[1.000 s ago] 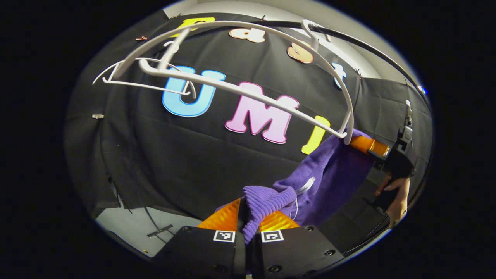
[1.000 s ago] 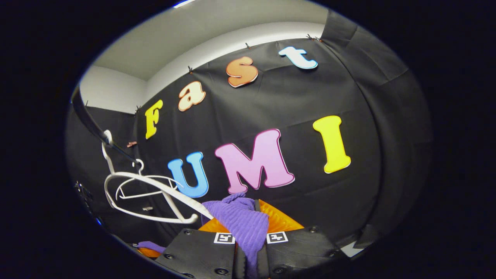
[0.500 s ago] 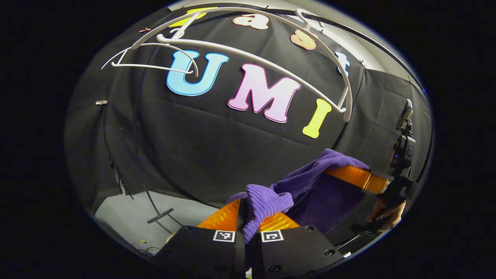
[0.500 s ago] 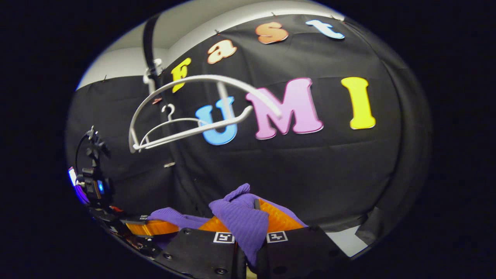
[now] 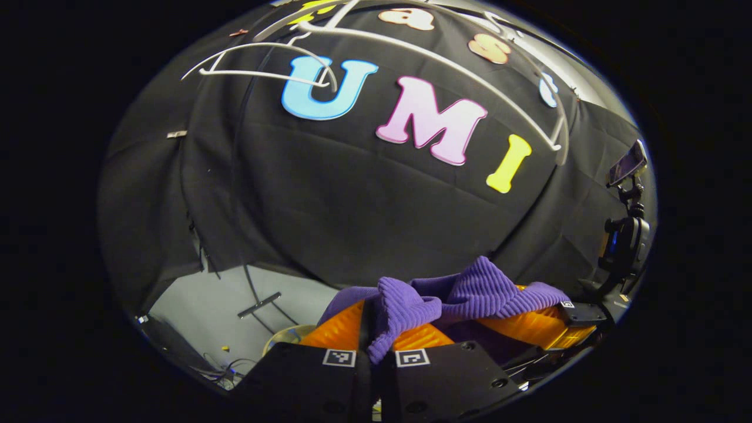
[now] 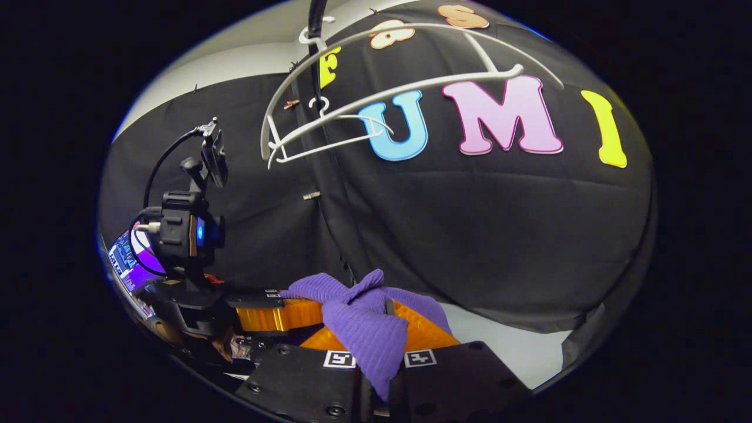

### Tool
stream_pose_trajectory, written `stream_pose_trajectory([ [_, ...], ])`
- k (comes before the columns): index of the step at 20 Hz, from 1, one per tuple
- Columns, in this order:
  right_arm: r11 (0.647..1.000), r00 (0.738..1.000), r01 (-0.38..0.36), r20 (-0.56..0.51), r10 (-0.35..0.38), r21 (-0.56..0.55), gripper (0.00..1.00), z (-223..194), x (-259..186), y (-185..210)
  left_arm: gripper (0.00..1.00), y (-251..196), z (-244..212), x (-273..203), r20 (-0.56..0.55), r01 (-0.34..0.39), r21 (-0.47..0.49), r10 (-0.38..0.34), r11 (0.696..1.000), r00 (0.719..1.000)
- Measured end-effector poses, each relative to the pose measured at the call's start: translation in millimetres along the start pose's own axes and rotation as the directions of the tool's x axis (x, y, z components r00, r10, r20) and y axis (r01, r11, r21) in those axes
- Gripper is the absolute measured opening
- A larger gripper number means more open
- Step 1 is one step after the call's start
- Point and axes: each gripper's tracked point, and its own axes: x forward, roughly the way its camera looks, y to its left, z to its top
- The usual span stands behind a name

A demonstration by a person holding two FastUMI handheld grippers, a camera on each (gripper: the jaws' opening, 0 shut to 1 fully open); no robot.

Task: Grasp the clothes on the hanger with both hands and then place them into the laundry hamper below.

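Note:
A purple ribbed garment [image 5: 405, 302] hangs free below a bare white hanger [image 5: 446, 61], stretched and bunched between my two grippers. My left gripper [image 5: 376, 322] is shut on one fold of it. My right gripper [image 6: 383, 330] is shut on another fold of the garment [image 6: 358, 320]. In the left gripper view the right gripper [image 5: 540, 326] lies close at the right, with cloth draped over it. In the right gripper view the left gripper [image 6: 276, 314] sits close at the left. A pale round rim [image 5: 285, 336], possibly the hamper, peeks out low beside my left fingers.
Two white hangers [image 6: 376, 100] hang from a black rail [image 6: 314, 35] high up. A grey floor [image 5: 217, 299] with a stand foot and cables lies below. A hand [image 6: 226, 346] holds the left gripper, and a lit screen [image 6: 126, 264] glows at the far left.
Both grippers have come down and drawn closer together with the purple garment. It has slipped off the hanger, which now hangs bare and higher in both views.

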Motion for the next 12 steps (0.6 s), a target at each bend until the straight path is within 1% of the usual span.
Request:
stream_pose_trajectory([
  [1,1.0,0.999,0.012,-0.043,-0.012,-0.011,0.15,-12.8,7.2,-2.5,0.1,5.9,-6.7,5.7,-0.028,-0.024,-0.015,0.023,1.0,0.999],
  [2,1.0,0.996,0.017,-0.082,-0.018,-0.013,0.15,-26.8,12.5,-2.2,0.1,6.8,-16.5,10.2,-0.064,-0.037,-0.028,0.035,0.999,0.997],
  [3,1.0,0.991,0.019,-0.133,-0.019,-0.003,0.1,-41.4,16.8,-2.1,0.11,6.0,-28.1,13.8,-0.112,-0.05,-0.038,0.046,0.998,0.993],
  [4,0.999,0.985,0.032,-0.168,-0.03,0.009,0.19,-53.3,19.1,-3.9,0.1,6.8,-39.5,18.0,-0.165,-0.058,-0.042,0.05,0.997,0.985],
  [5,0.999,0.977,0.043,-0.209,-0.038,0.018,0.19,-65.9,20.8,-5.3,0.11,8.9,-48.0,23.2,-0.212,-0.074,-0.046,0.063,0.996,0.975],
  [6,0.999,0.967,0.052,-0.25,-0.046,0.016,0.15,-78.4,21.2,-4.2,0.1,12.8,-58.3,28.0,-0.26,-0.086,-0.055,0.069,0.995,0.963],
  [7,0.998,0.957,0.056,-0.286,-0.052,0.006,0.19,-91.0,23.3,-5.4,0.1,13.2,-65.1,30.3,-0.289,-0.096,-0.075,0.07,0.993,0.955],
  [8,0.998,0.944,0.066,-0.325,-0.063,-0.003,0.1,-105.0,25.4,-10.0,0.1,14.4,-70.6,31.2,-0.319,-0.108,-0.1,0.071,0.989,0.945],
  [9,0.997,0.933,0.072,-0.352,-0.069,-0.003,0.19,-113.9,25.7,-12.4,0.11,18.1,-79.2,33.2,-0.35,-0.121,-0.126,0.07,0.985,0.934],
  [10,0.997,0.926,0.075,-0.371,-0.065,0.012,0.15,-117.9,26.6,-10.2,0.1,20.3,-87.5,33.5,-0.375,-0.128,-0.147,0.065,0.981,0.925],
  [11,0.996,0.92,0.079,-0.387,-0.061,0.032,0.19,-124.1,27.8,-7.8,0.11,25.2,-96.0,32.6,-0.401,-0.139,-0.154,0.066,0.978,0.914],
  [12,0.995,0.915,0.081,-0.4,-0.055,0.05,0.19,-130.4,29.1,-6.5,0.1,31.0,-102.0,31.4,-0.423,-0.151,-0.149,0.075,0.977,0.903],
])
